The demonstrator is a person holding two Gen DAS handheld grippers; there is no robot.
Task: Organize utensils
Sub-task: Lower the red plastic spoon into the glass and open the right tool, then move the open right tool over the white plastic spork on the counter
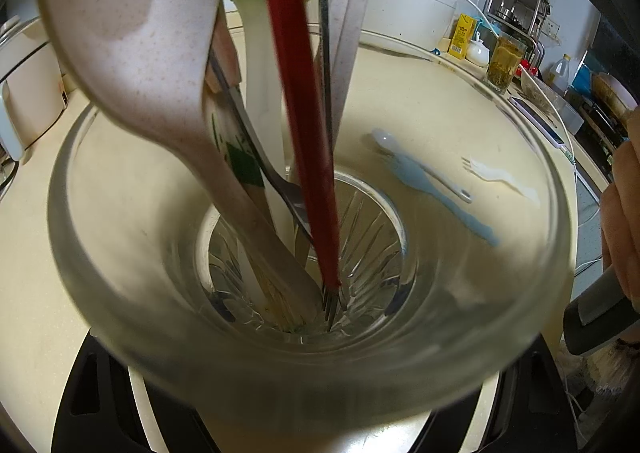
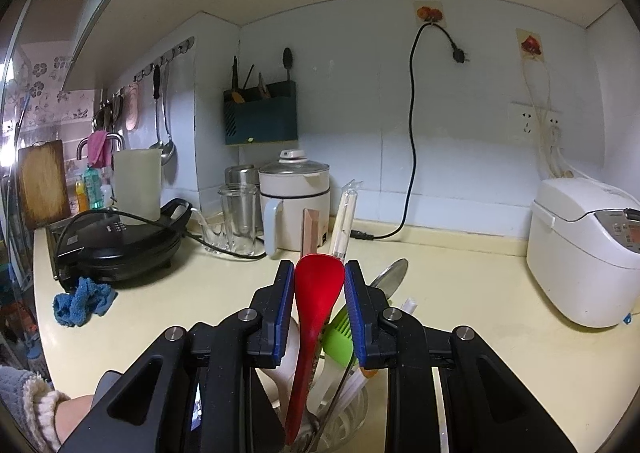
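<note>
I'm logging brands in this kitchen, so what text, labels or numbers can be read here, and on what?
No text is readable.
Yellow carton: print too small and blurred.
Rice cooker panel: markings blurred.
Black griddle: keypad too small.
Green bottle: label blurred.
Wall stickers: pictures only, no words.

I count one glass jar (image 1: 120, 253) in front of me, one red spoon (image 2: 316, 293), two forks (image 1: 330, 301) inside, and one rice cooker (image 2: 580, 249).
</note>
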